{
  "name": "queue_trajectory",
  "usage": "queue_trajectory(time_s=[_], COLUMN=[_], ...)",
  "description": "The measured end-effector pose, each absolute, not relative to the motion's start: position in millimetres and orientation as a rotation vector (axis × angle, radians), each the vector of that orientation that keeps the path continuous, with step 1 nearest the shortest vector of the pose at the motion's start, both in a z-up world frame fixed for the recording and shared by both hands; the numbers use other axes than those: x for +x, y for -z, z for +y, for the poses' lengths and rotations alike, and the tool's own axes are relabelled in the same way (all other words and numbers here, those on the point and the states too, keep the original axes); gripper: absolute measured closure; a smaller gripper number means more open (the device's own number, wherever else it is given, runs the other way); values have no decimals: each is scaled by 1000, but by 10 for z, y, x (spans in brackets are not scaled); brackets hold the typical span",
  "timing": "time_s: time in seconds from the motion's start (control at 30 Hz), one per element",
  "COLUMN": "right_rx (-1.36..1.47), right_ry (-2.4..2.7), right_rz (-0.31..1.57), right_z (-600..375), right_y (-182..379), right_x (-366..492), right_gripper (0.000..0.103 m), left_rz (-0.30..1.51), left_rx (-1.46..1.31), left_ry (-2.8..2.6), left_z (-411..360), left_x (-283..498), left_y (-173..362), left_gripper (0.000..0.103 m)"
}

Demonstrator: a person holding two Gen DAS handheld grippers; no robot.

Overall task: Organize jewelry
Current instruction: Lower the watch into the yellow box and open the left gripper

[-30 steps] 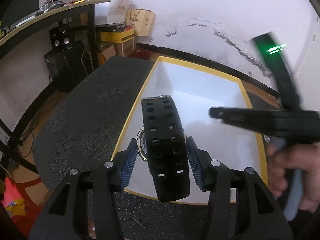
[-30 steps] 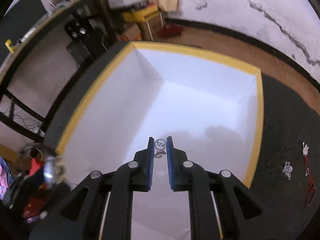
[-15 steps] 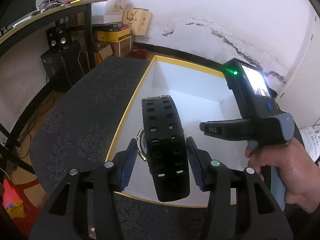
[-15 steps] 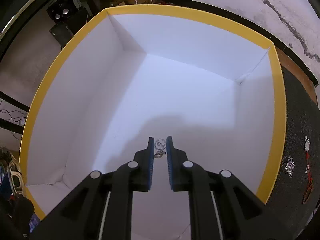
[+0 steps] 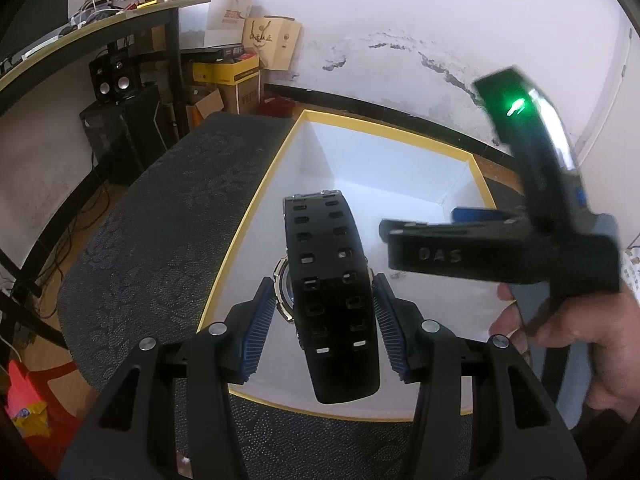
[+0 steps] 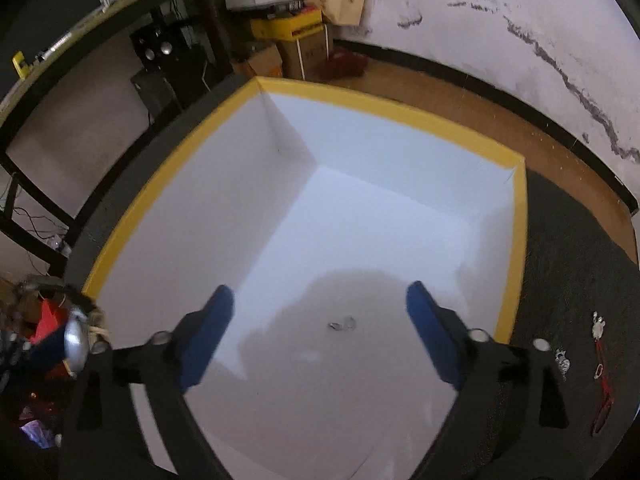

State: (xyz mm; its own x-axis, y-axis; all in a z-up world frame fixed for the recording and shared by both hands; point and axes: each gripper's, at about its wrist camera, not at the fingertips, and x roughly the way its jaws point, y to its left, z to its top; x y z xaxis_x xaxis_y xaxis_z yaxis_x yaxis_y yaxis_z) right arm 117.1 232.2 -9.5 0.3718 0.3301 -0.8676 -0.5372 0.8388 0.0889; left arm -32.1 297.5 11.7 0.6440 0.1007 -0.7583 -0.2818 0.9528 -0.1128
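Observation:
A black watch [image 5: 332,280] with a perforated strap and a silver case stands upright between the blue pads of my left gripper [image 5: 324,312], which is shut on it above the near edge of the white box [image 5: 256,200] with a yellow rim. My right gripper [image 6: 318,300] hangs over the box [image 6: 516,248]. Its jaws are opening and stand wide apart with nothing between them. A small silver jewelry piece [image 6: 342,325] lies on the box floor below the right gripper. In the left wrist view the right gripper [image 5: 460,240] is blurred, and a hand [image 5: 568,328] holds it.
The box sits on a dark patterned mat [image 5: 160,240]. To the right of the box, a silver charm [image 6: 598,326], a second silver charm [image 6: 562,358] and a red cord piece [image 6: 602,392] lie on the mat. Desk, speakers and cardboard boxes stand beyond to the left.
My right gripper has opened and let go of the small silver piece, which now lies on the box floor. It has also lifted back from the box. The left gripper and watch have not moved.

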Motion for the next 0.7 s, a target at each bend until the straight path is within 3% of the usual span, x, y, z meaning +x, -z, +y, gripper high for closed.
queue_trajectory(time_s=[0.43,0.7], right_rx=[-144,-131], right_ry=[-500,-449], right_rz=[885,827], right_z=[1530,836], right_y=[-507,-541], right_x=[843,538], right_gripper=[7,7], left_rz=[848,856], left_rx=[-217,-191], left_ry=[-217,-208], left_z=[2924,2789], left_x=[-272,-168], left_y=[-124,-100], left_gripper=[54,54])
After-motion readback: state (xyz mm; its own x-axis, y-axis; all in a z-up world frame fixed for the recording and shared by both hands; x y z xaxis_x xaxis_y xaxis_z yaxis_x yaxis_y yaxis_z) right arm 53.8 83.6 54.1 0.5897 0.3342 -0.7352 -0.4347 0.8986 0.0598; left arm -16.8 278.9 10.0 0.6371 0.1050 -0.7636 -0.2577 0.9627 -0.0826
